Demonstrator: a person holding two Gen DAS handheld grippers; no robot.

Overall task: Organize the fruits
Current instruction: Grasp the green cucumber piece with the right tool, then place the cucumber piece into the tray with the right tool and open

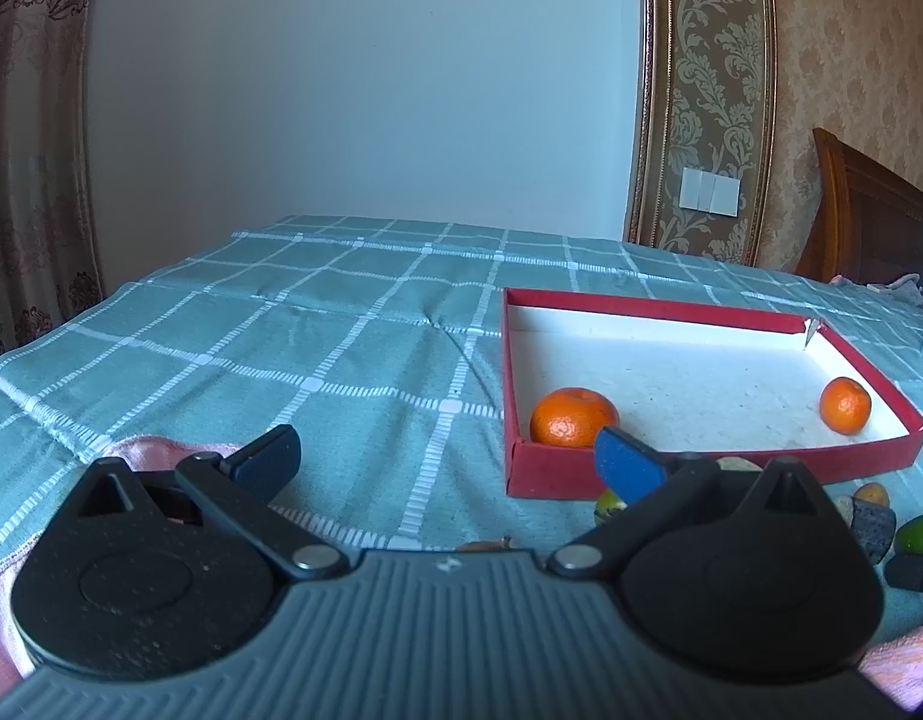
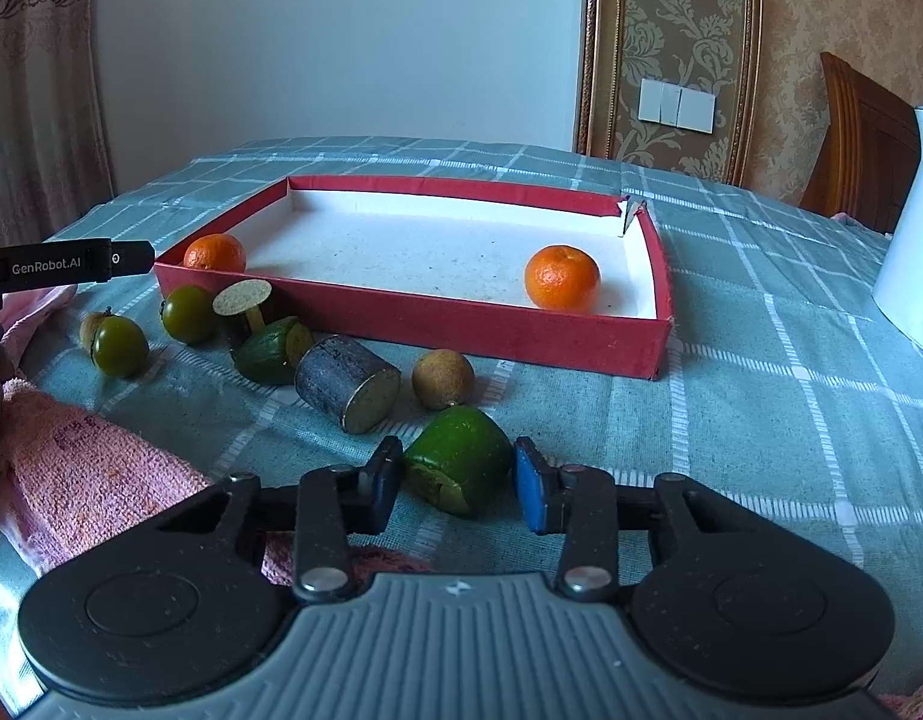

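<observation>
Right claw (image 2: 455, 483) straddling green fruit chunk (image 2: 458, 459), pads not visibly pressing; left claw (image 1: 446, 459) apart, empty; two oranges (image 2: 562, 285) (image 2: 215, 252) in red tray (image 2: 521, 333); two green round fruits (image 2: 120, 346) (image 2: 189, 313), dark cylinder (image 2: 347, 383) on surface (image 2: 761, 396).

A woven checked cloth (image 2: 731, 420) covers the tabletop. The cardboard tray (image 2: 461, 330) looks matt. The oranges (image 2: 562, 285) have dimpled, slightly glossy skin. The pink towel (image 2: 89, 468) is rough terry.
</observation>
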